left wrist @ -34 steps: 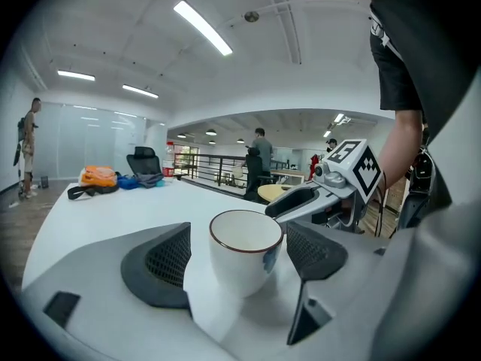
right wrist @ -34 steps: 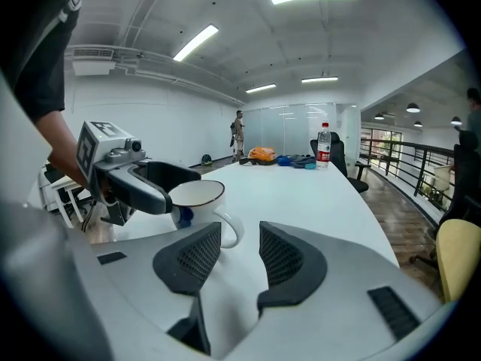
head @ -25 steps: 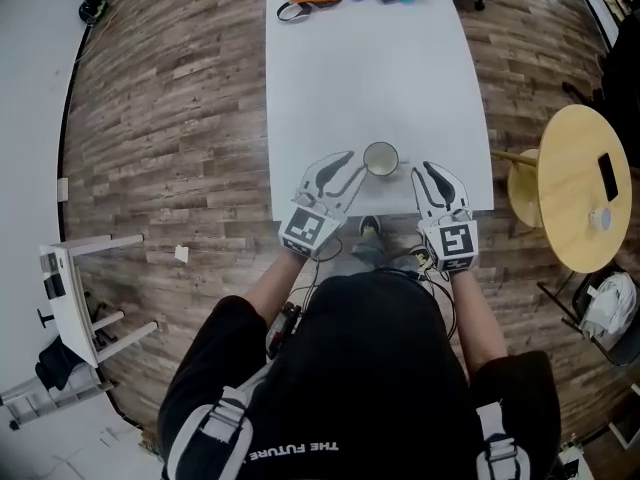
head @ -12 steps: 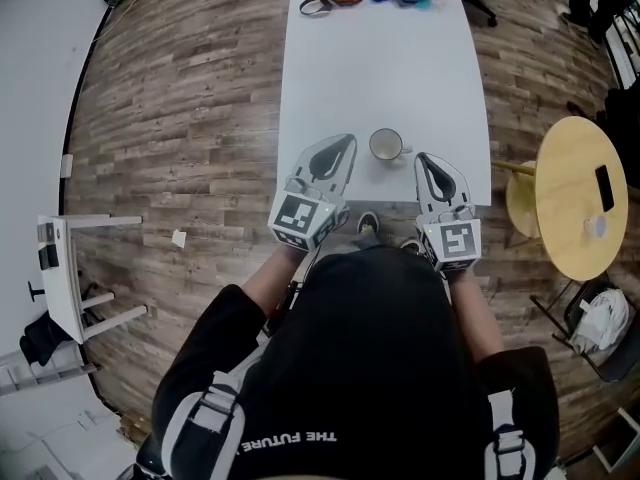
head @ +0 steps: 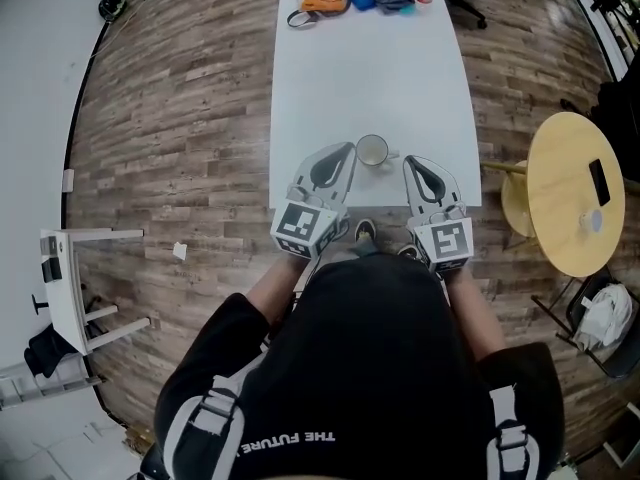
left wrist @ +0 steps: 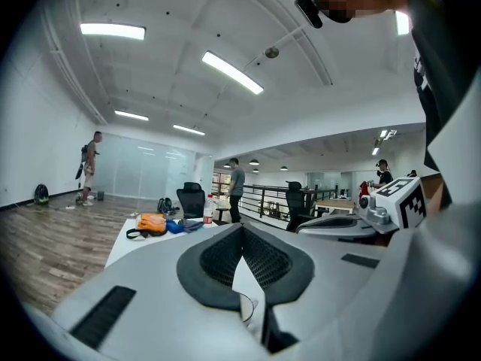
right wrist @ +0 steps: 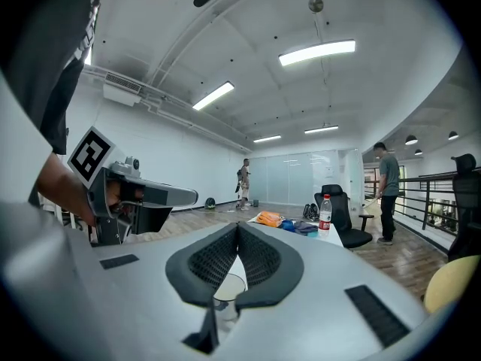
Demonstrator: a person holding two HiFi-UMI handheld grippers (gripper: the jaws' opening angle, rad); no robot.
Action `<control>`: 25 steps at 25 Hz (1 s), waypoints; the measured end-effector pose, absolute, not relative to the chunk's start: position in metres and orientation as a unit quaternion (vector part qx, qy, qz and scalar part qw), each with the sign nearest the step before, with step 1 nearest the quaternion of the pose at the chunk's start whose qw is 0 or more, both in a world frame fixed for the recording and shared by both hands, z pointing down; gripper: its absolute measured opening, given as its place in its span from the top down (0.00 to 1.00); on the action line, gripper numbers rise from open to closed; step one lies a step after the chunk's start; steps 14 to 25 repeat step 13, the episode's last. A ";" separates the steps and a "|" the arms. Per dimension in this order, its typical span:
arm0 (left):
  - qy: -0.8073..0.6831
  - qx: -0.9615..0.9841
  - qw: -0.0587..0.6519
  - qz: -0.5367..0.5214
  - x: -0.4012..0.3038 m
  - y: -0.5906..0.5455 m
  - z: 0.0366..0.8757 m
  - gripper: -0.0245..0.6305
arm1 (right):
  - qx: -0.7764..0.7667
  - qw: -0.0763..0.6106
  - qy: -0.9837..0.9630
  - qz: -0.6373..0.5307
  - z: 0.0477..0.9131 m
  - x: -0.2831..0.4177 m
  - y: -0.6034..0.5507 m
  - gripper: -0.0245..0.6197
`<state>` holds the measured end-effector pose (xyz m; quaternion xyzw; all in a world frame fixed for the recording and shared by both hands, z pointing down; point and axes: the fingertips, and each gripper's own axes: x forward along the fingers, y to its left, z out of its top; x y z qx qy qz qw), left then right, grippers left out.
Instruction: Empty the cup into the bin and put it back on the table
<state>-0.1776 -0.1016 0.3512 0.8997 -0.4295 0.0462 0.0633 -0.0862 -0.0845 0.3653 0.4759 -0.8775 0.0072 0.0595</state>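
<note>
Though ungripped, cup (head: pixel 372 151) beside fingers (head: pixel 333 165) (shut)

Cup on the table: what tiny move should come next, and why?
Probably open the right claw and ease it toward the cup. It and the left claw are both shut and empty, flanking the cup, which stands on the table; its handle seems to face the right claw.

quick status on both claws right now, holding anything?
Left claw: closed, empty.
Right claw: closed, empty.
The cup stands on the table, in neither claw.
</note>
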 end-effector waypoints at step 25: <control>-0.423 0.902 0.070 0.050 -0.161 -0.106 0.353 0.93 | 0.477 0.073 -0.876 0.009 0.366 -0.074 -0.097 0.94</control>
